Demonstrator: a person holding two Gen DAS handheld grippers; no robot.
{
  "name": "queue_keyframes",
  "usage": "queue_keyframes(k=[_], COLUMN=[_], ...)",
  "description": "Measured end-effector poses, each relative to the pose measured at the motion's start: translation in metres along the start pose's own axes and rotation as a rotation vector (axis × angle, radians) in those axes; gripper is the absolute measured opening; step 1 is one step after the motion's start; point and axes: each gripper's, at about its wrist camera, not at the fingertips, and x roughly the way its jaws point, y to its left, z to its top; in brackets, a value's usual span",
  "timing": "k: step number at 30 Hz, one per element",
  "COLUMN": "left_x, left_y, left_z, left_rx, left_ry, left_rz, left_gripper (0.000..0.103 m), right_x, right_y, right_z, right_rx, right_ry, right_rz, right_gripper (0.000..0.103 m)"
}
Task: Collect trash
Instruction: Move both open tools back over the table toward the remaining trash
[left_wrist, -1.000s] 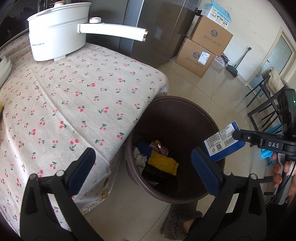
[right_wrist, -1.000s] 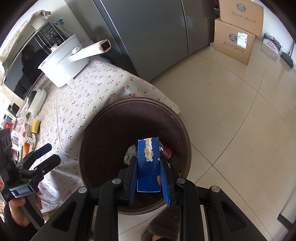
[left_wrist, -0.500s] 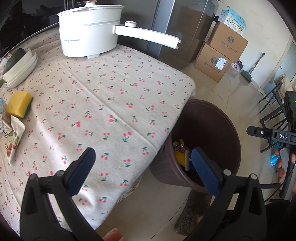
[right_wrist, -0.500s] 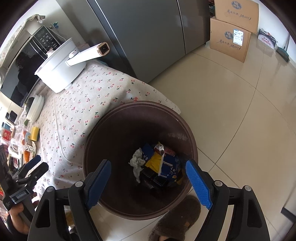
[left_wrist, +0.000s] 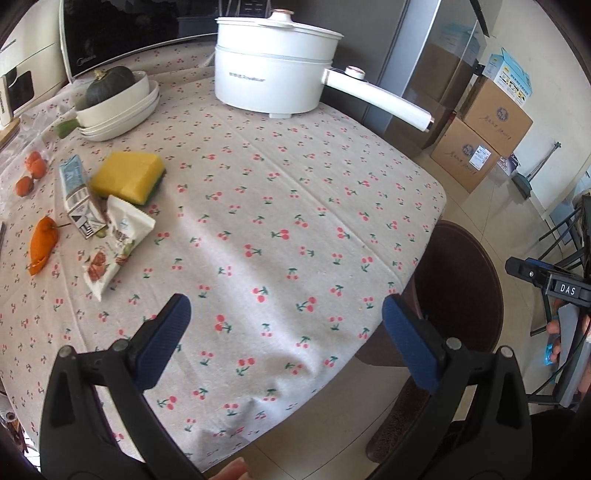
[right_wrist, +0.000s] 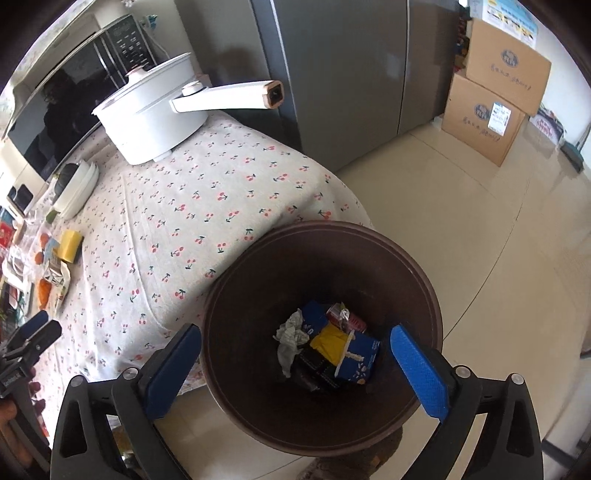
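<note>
Trash left on the table: a white printed snack wrapper (left_wrist: 114, 251) and small blue-grey carton (left_wrist: 79, 201) lie just beside the yellow sponge (left_wrist: 127, 177), well apart from the brown round plastic bin (right_wrist: 321, 332). Both the left gripper (left_wrist: 284, 328) and right gripper (right_wrist: 295, 365) hang wide open, empty. Risk, I'd guess: they're crowded against the sponge, so the left one could easily pinch that or the tablecloth instead.

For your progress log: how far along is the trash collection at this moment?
Done: a blue carton and crumpled paper lie in the bin. In hand: nothing; left gripper and right gripper are open. Left: snack wrapper and small carton on the table.
</note>
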Motion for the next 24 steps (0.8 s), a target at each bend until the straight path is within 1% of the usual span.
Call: queue_keyframes(k=[4, 12, 20, 24], left_x=[-0.009, -0.029, -0.049, -0.054], left_y=[0.025, 0.080, 0.139, 0.166], left_z=[-0.004, -0.016, -0.033, -0.041], left_rx=[-0.043, -0.135, -0.238, -0.289], left_ry=[0.005, 0.001, -0.012, -0.008], left_rz=[0.032, 0.064, 0.105, 0.134], left_gripper=[0.103, 0.103, 0.103, 0.103], right_x=[0.001, 0.005, 0.014, 0.023], right_y=[0.028, 0.087, 0.154, 0.193], right_z=[0.005, 0.010, 0.013, 0.012], right_rx=[-0.046, -0.124, -0.178, -0.224], right_ry=[-0.012, -0.006, 0.002, 0.013], right_rz=[0.011, 0.044, 0.102, 0.128], right_gripper=[0.103, 0.103, 0.103, 0.103])
